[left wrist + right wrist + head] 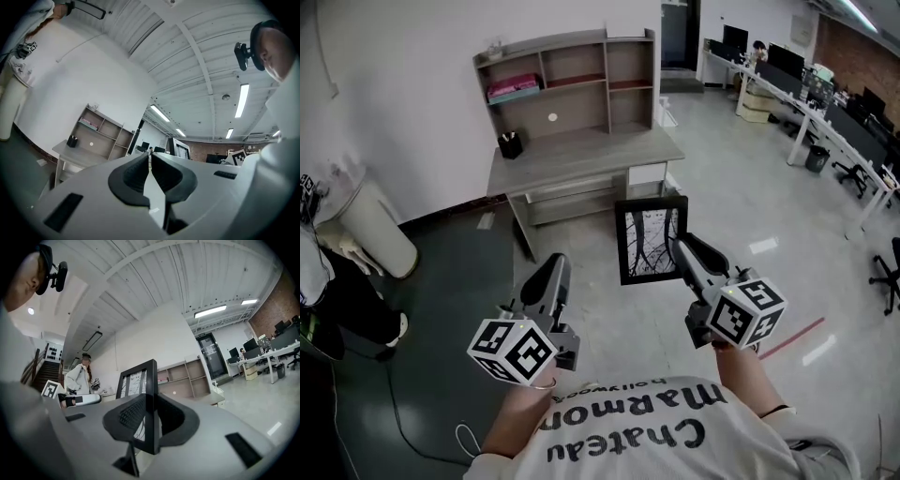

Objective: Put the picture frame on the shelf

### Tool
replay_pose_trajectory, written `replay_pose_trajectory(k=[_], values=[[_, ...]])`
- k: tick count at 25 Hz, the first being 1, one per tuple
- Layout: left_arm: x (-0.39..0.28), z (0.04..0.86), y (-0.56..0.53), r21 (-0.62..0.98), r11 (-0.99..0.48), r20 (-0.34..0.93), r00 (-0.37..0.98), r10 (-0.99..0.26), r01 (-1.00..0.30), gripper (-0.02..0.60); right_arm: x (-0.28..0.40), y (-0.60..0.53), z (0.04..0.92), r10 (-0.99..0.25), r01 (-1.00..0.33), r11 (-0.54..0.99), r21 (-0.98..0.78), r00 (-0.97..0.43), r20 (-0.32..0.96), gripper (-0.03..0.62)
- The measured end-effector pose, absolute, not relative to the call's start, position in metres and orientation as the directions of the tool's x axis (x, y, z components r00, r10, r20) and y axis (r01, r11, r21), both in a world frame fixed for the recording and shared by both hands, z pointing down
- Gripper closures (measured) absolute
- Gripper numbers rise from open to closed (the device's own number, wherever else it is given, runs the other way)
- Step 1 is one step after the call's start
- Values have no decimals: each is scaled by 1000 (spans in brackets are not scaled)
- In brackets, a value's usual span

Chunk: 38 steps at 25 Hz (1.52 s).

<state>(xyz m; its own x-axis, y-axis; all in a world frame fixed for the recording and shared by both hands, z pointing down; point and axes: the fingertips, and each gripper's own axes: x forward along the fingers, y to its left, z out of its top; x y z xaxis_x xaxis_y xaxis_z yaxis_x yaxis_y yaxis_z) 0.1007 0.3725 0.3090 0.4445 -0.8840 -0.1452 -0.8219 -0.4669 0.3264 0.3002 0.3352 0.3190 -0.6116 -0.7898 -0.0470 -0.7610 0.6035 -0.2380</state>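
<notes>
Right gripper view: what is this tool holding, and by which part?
The right tool clamps the picture frame by its black side rail. The left tool is shut and empty.

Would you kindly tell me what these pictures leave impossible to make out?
Print in the picture frame: too small in head view; nearly edge-on in right gripper view, behind the jaws of the right gripper.
Pink things on the shelf: too small, head view.
Black cup contents: too small, head view.

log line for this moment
right tool: shut on picture frame | left tool: shut, empty | shelf: ahead, not reached
</notes>
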Motion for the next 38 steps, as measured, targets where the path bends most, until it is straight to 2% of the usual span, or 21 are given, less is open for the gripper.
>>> replay_pose_trajectory(k=[12, 16, 21, 31, 38], values=[[-13, 262, 293, 272, -509, -169, 480, -861, -817, 551, 204, 260, 285, -824, -782, 564, -265, -553, -124, 510], [-38, 269, 282, 271, -505, -161, 478, -863, -820, 551, 181, 249, 294, -824, -767, 563, -308, -552, -131, 510], [-54, 296, 268, 335, -493, -109, 487, -867, -803, 551, 158, 236, 311, -818, -757, 560, -338, -570, -79, 510], [-72, 323, 246, 409, -467, -100, 471, -877, -784, 551, 134, 202, 334, -798, -747, 570, -341, -602, -16, 510], [-76, 321, 192, 380, -435, -91, 434, -896, -816, 565, 141, 152, 327, -800, -746, 576, -335, -598, -44, 510]])
